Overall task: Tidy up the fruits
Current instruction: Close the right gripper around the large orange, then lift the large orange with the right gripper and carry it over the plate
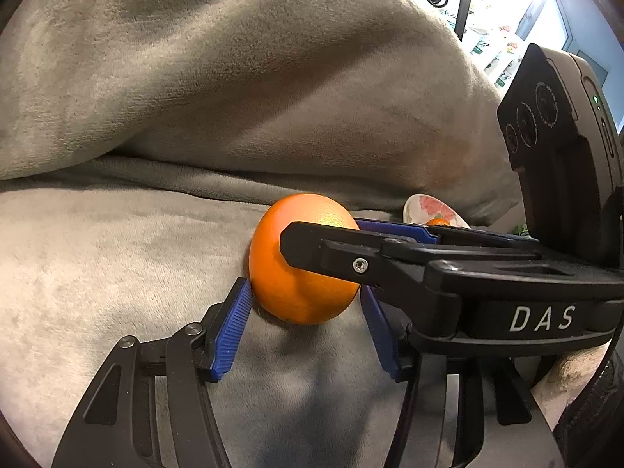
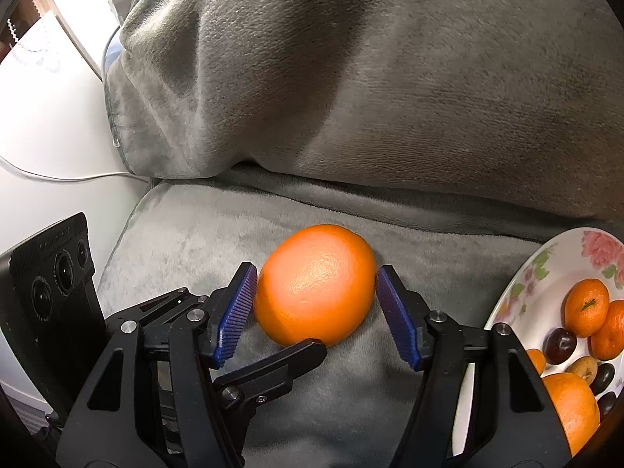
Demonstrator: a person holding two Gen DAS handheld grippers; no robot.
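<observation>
A large orange (image 1: 300,300) (image 2: 316,284) lies on a grey plush blanket (image 2: 218,234) and both grippers hold it at once. My left gripper (image 1: 304,288) has its blue pads pressed on the orange's left and right sides. My right gripper (image 2: 316,271) is shut on the same orange, with a pad against each end. In the left wrist view one black finger (image 1: 323,251) of the right gripper crosses the front of the orange. The right wrist view shows a finger (image 2: 288,362) of the left gripper touching the orange's near underside.
A white flowered plate (image 2: 518,292) (image 1: 425,206) sits just right of the orange, holding mandarins (image 2: 587,306), dark plums (image 2: 559,345) and another orange (image 2: 571,405). A blanket-covered cushion (image 1: 273,97) rises behind. A white surface with a cable (image 2: 58,177) lies at the left.
</observation>
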